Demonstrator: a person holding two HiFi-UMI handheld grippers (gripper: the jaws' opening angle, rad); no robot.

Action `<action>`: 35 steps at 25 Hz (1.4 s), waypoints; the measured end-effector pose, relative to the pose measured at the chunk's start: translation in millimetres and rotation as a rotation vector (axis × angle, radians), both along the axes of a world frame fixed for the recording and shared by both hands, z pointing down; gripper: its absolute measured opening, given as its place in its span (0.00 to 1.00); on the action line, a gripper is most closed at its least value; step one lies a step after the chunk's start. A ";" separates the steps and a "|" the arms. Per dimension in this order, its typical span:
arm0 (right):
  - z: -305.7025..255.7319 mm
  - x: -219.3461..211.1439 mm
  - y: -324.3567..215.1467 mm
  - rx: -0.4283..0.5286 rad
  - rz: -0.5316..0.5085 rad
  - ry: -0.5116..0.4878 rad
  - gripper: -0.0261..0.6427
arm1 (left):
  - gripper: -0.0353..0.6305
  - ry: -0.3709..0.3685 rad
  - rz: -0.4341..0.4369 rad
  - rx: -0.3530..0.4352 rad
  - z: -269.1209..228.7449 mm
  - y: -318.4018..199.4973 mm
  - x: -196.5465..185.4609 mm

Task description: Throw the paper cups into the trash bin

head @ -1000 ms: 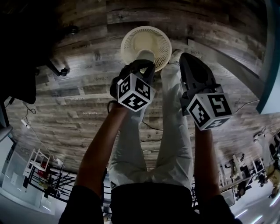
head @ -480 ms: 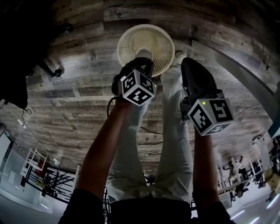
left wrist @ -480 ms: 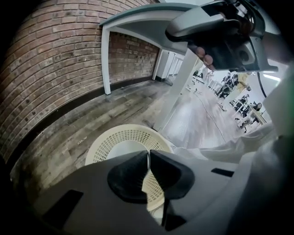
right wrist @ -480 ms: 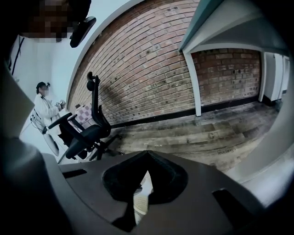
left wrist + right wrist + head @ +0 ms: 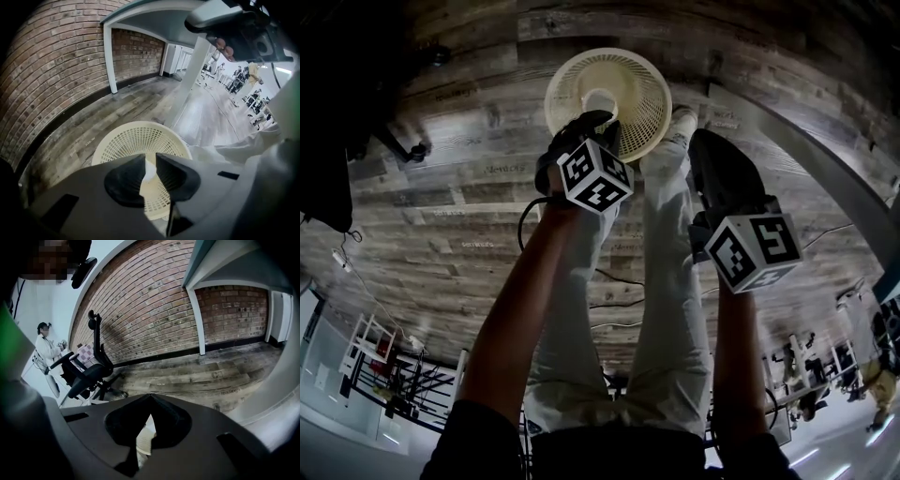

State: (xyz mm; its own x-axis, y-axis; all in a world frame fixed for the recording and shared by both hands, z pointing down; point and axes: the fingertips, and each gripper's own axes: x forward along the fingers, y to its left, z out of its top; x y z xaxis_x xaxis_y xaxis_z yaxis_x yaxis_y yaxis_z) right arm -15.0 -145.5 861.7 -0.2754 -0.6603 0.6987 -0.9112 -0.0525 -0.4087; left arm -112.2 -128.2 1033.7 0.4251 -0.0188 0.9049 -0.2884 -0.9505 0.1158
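Over the cream mesh trash bin (image 5: 654, 98), which stands on the wood plank floor (image 5: 469, 216): left tongs (image 5: 592, 122) point steeply down into its mouth.

Left gripper view: left tongs (image 5: 150, 156) are parted by a narrow slot, and the jaws have just been opening. White paper cup (image 5: 148, 169) sits in that slot and looks loose, not pinched. Trash bin (image 5: 133, 140) lies directly beyond the tips.

Head view: paper cup (image 5: 600, 99) shows as a pale patch inside the bin rim, just past the left tips.

Right tongs (image 5: 700, 139) sit right of the bin, next to the person's pale trouser leg (image 5: 675, 281) and near the shoe (image 5: 680, 117). They angle down less steeply than the left.

Right gripper view: right tongs (image 5: 150, 396) are pressed together at the tips with nothing between them. A small cream patch shows through the gap lower down behind the tips; can't tell what it is.

Marker cubes, left (image 5: 593, 176) and right (image 5: 755, 248), both face the head camera.

Background in the right gripper view:
- brick wall (image 5: 150, 305)
- black office chair (image 5: 86, 366) in front of it
- person in white (image 5: 47, 348) at far left, well apart from the bin
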 end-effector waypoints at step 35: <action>-191.7 -48.1 -17.5 0.068 -0.117 -0.026 0.05 | 0.07 0.191 -0.282 0.013 -249.7 -38.3 -40.4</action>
State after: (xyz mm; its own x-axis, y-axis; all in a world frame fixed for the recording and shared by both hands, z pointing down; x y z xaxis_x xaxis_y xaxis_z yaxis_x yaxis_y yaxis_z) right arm -63.2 -163.0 670.1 -0.3706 -0.6682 0.6451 -0.8984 0.0817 -0.4315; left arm -152.5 -166.5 784.1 0.5633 -0.1706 0.8085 -0.5144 -0.8381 0.1815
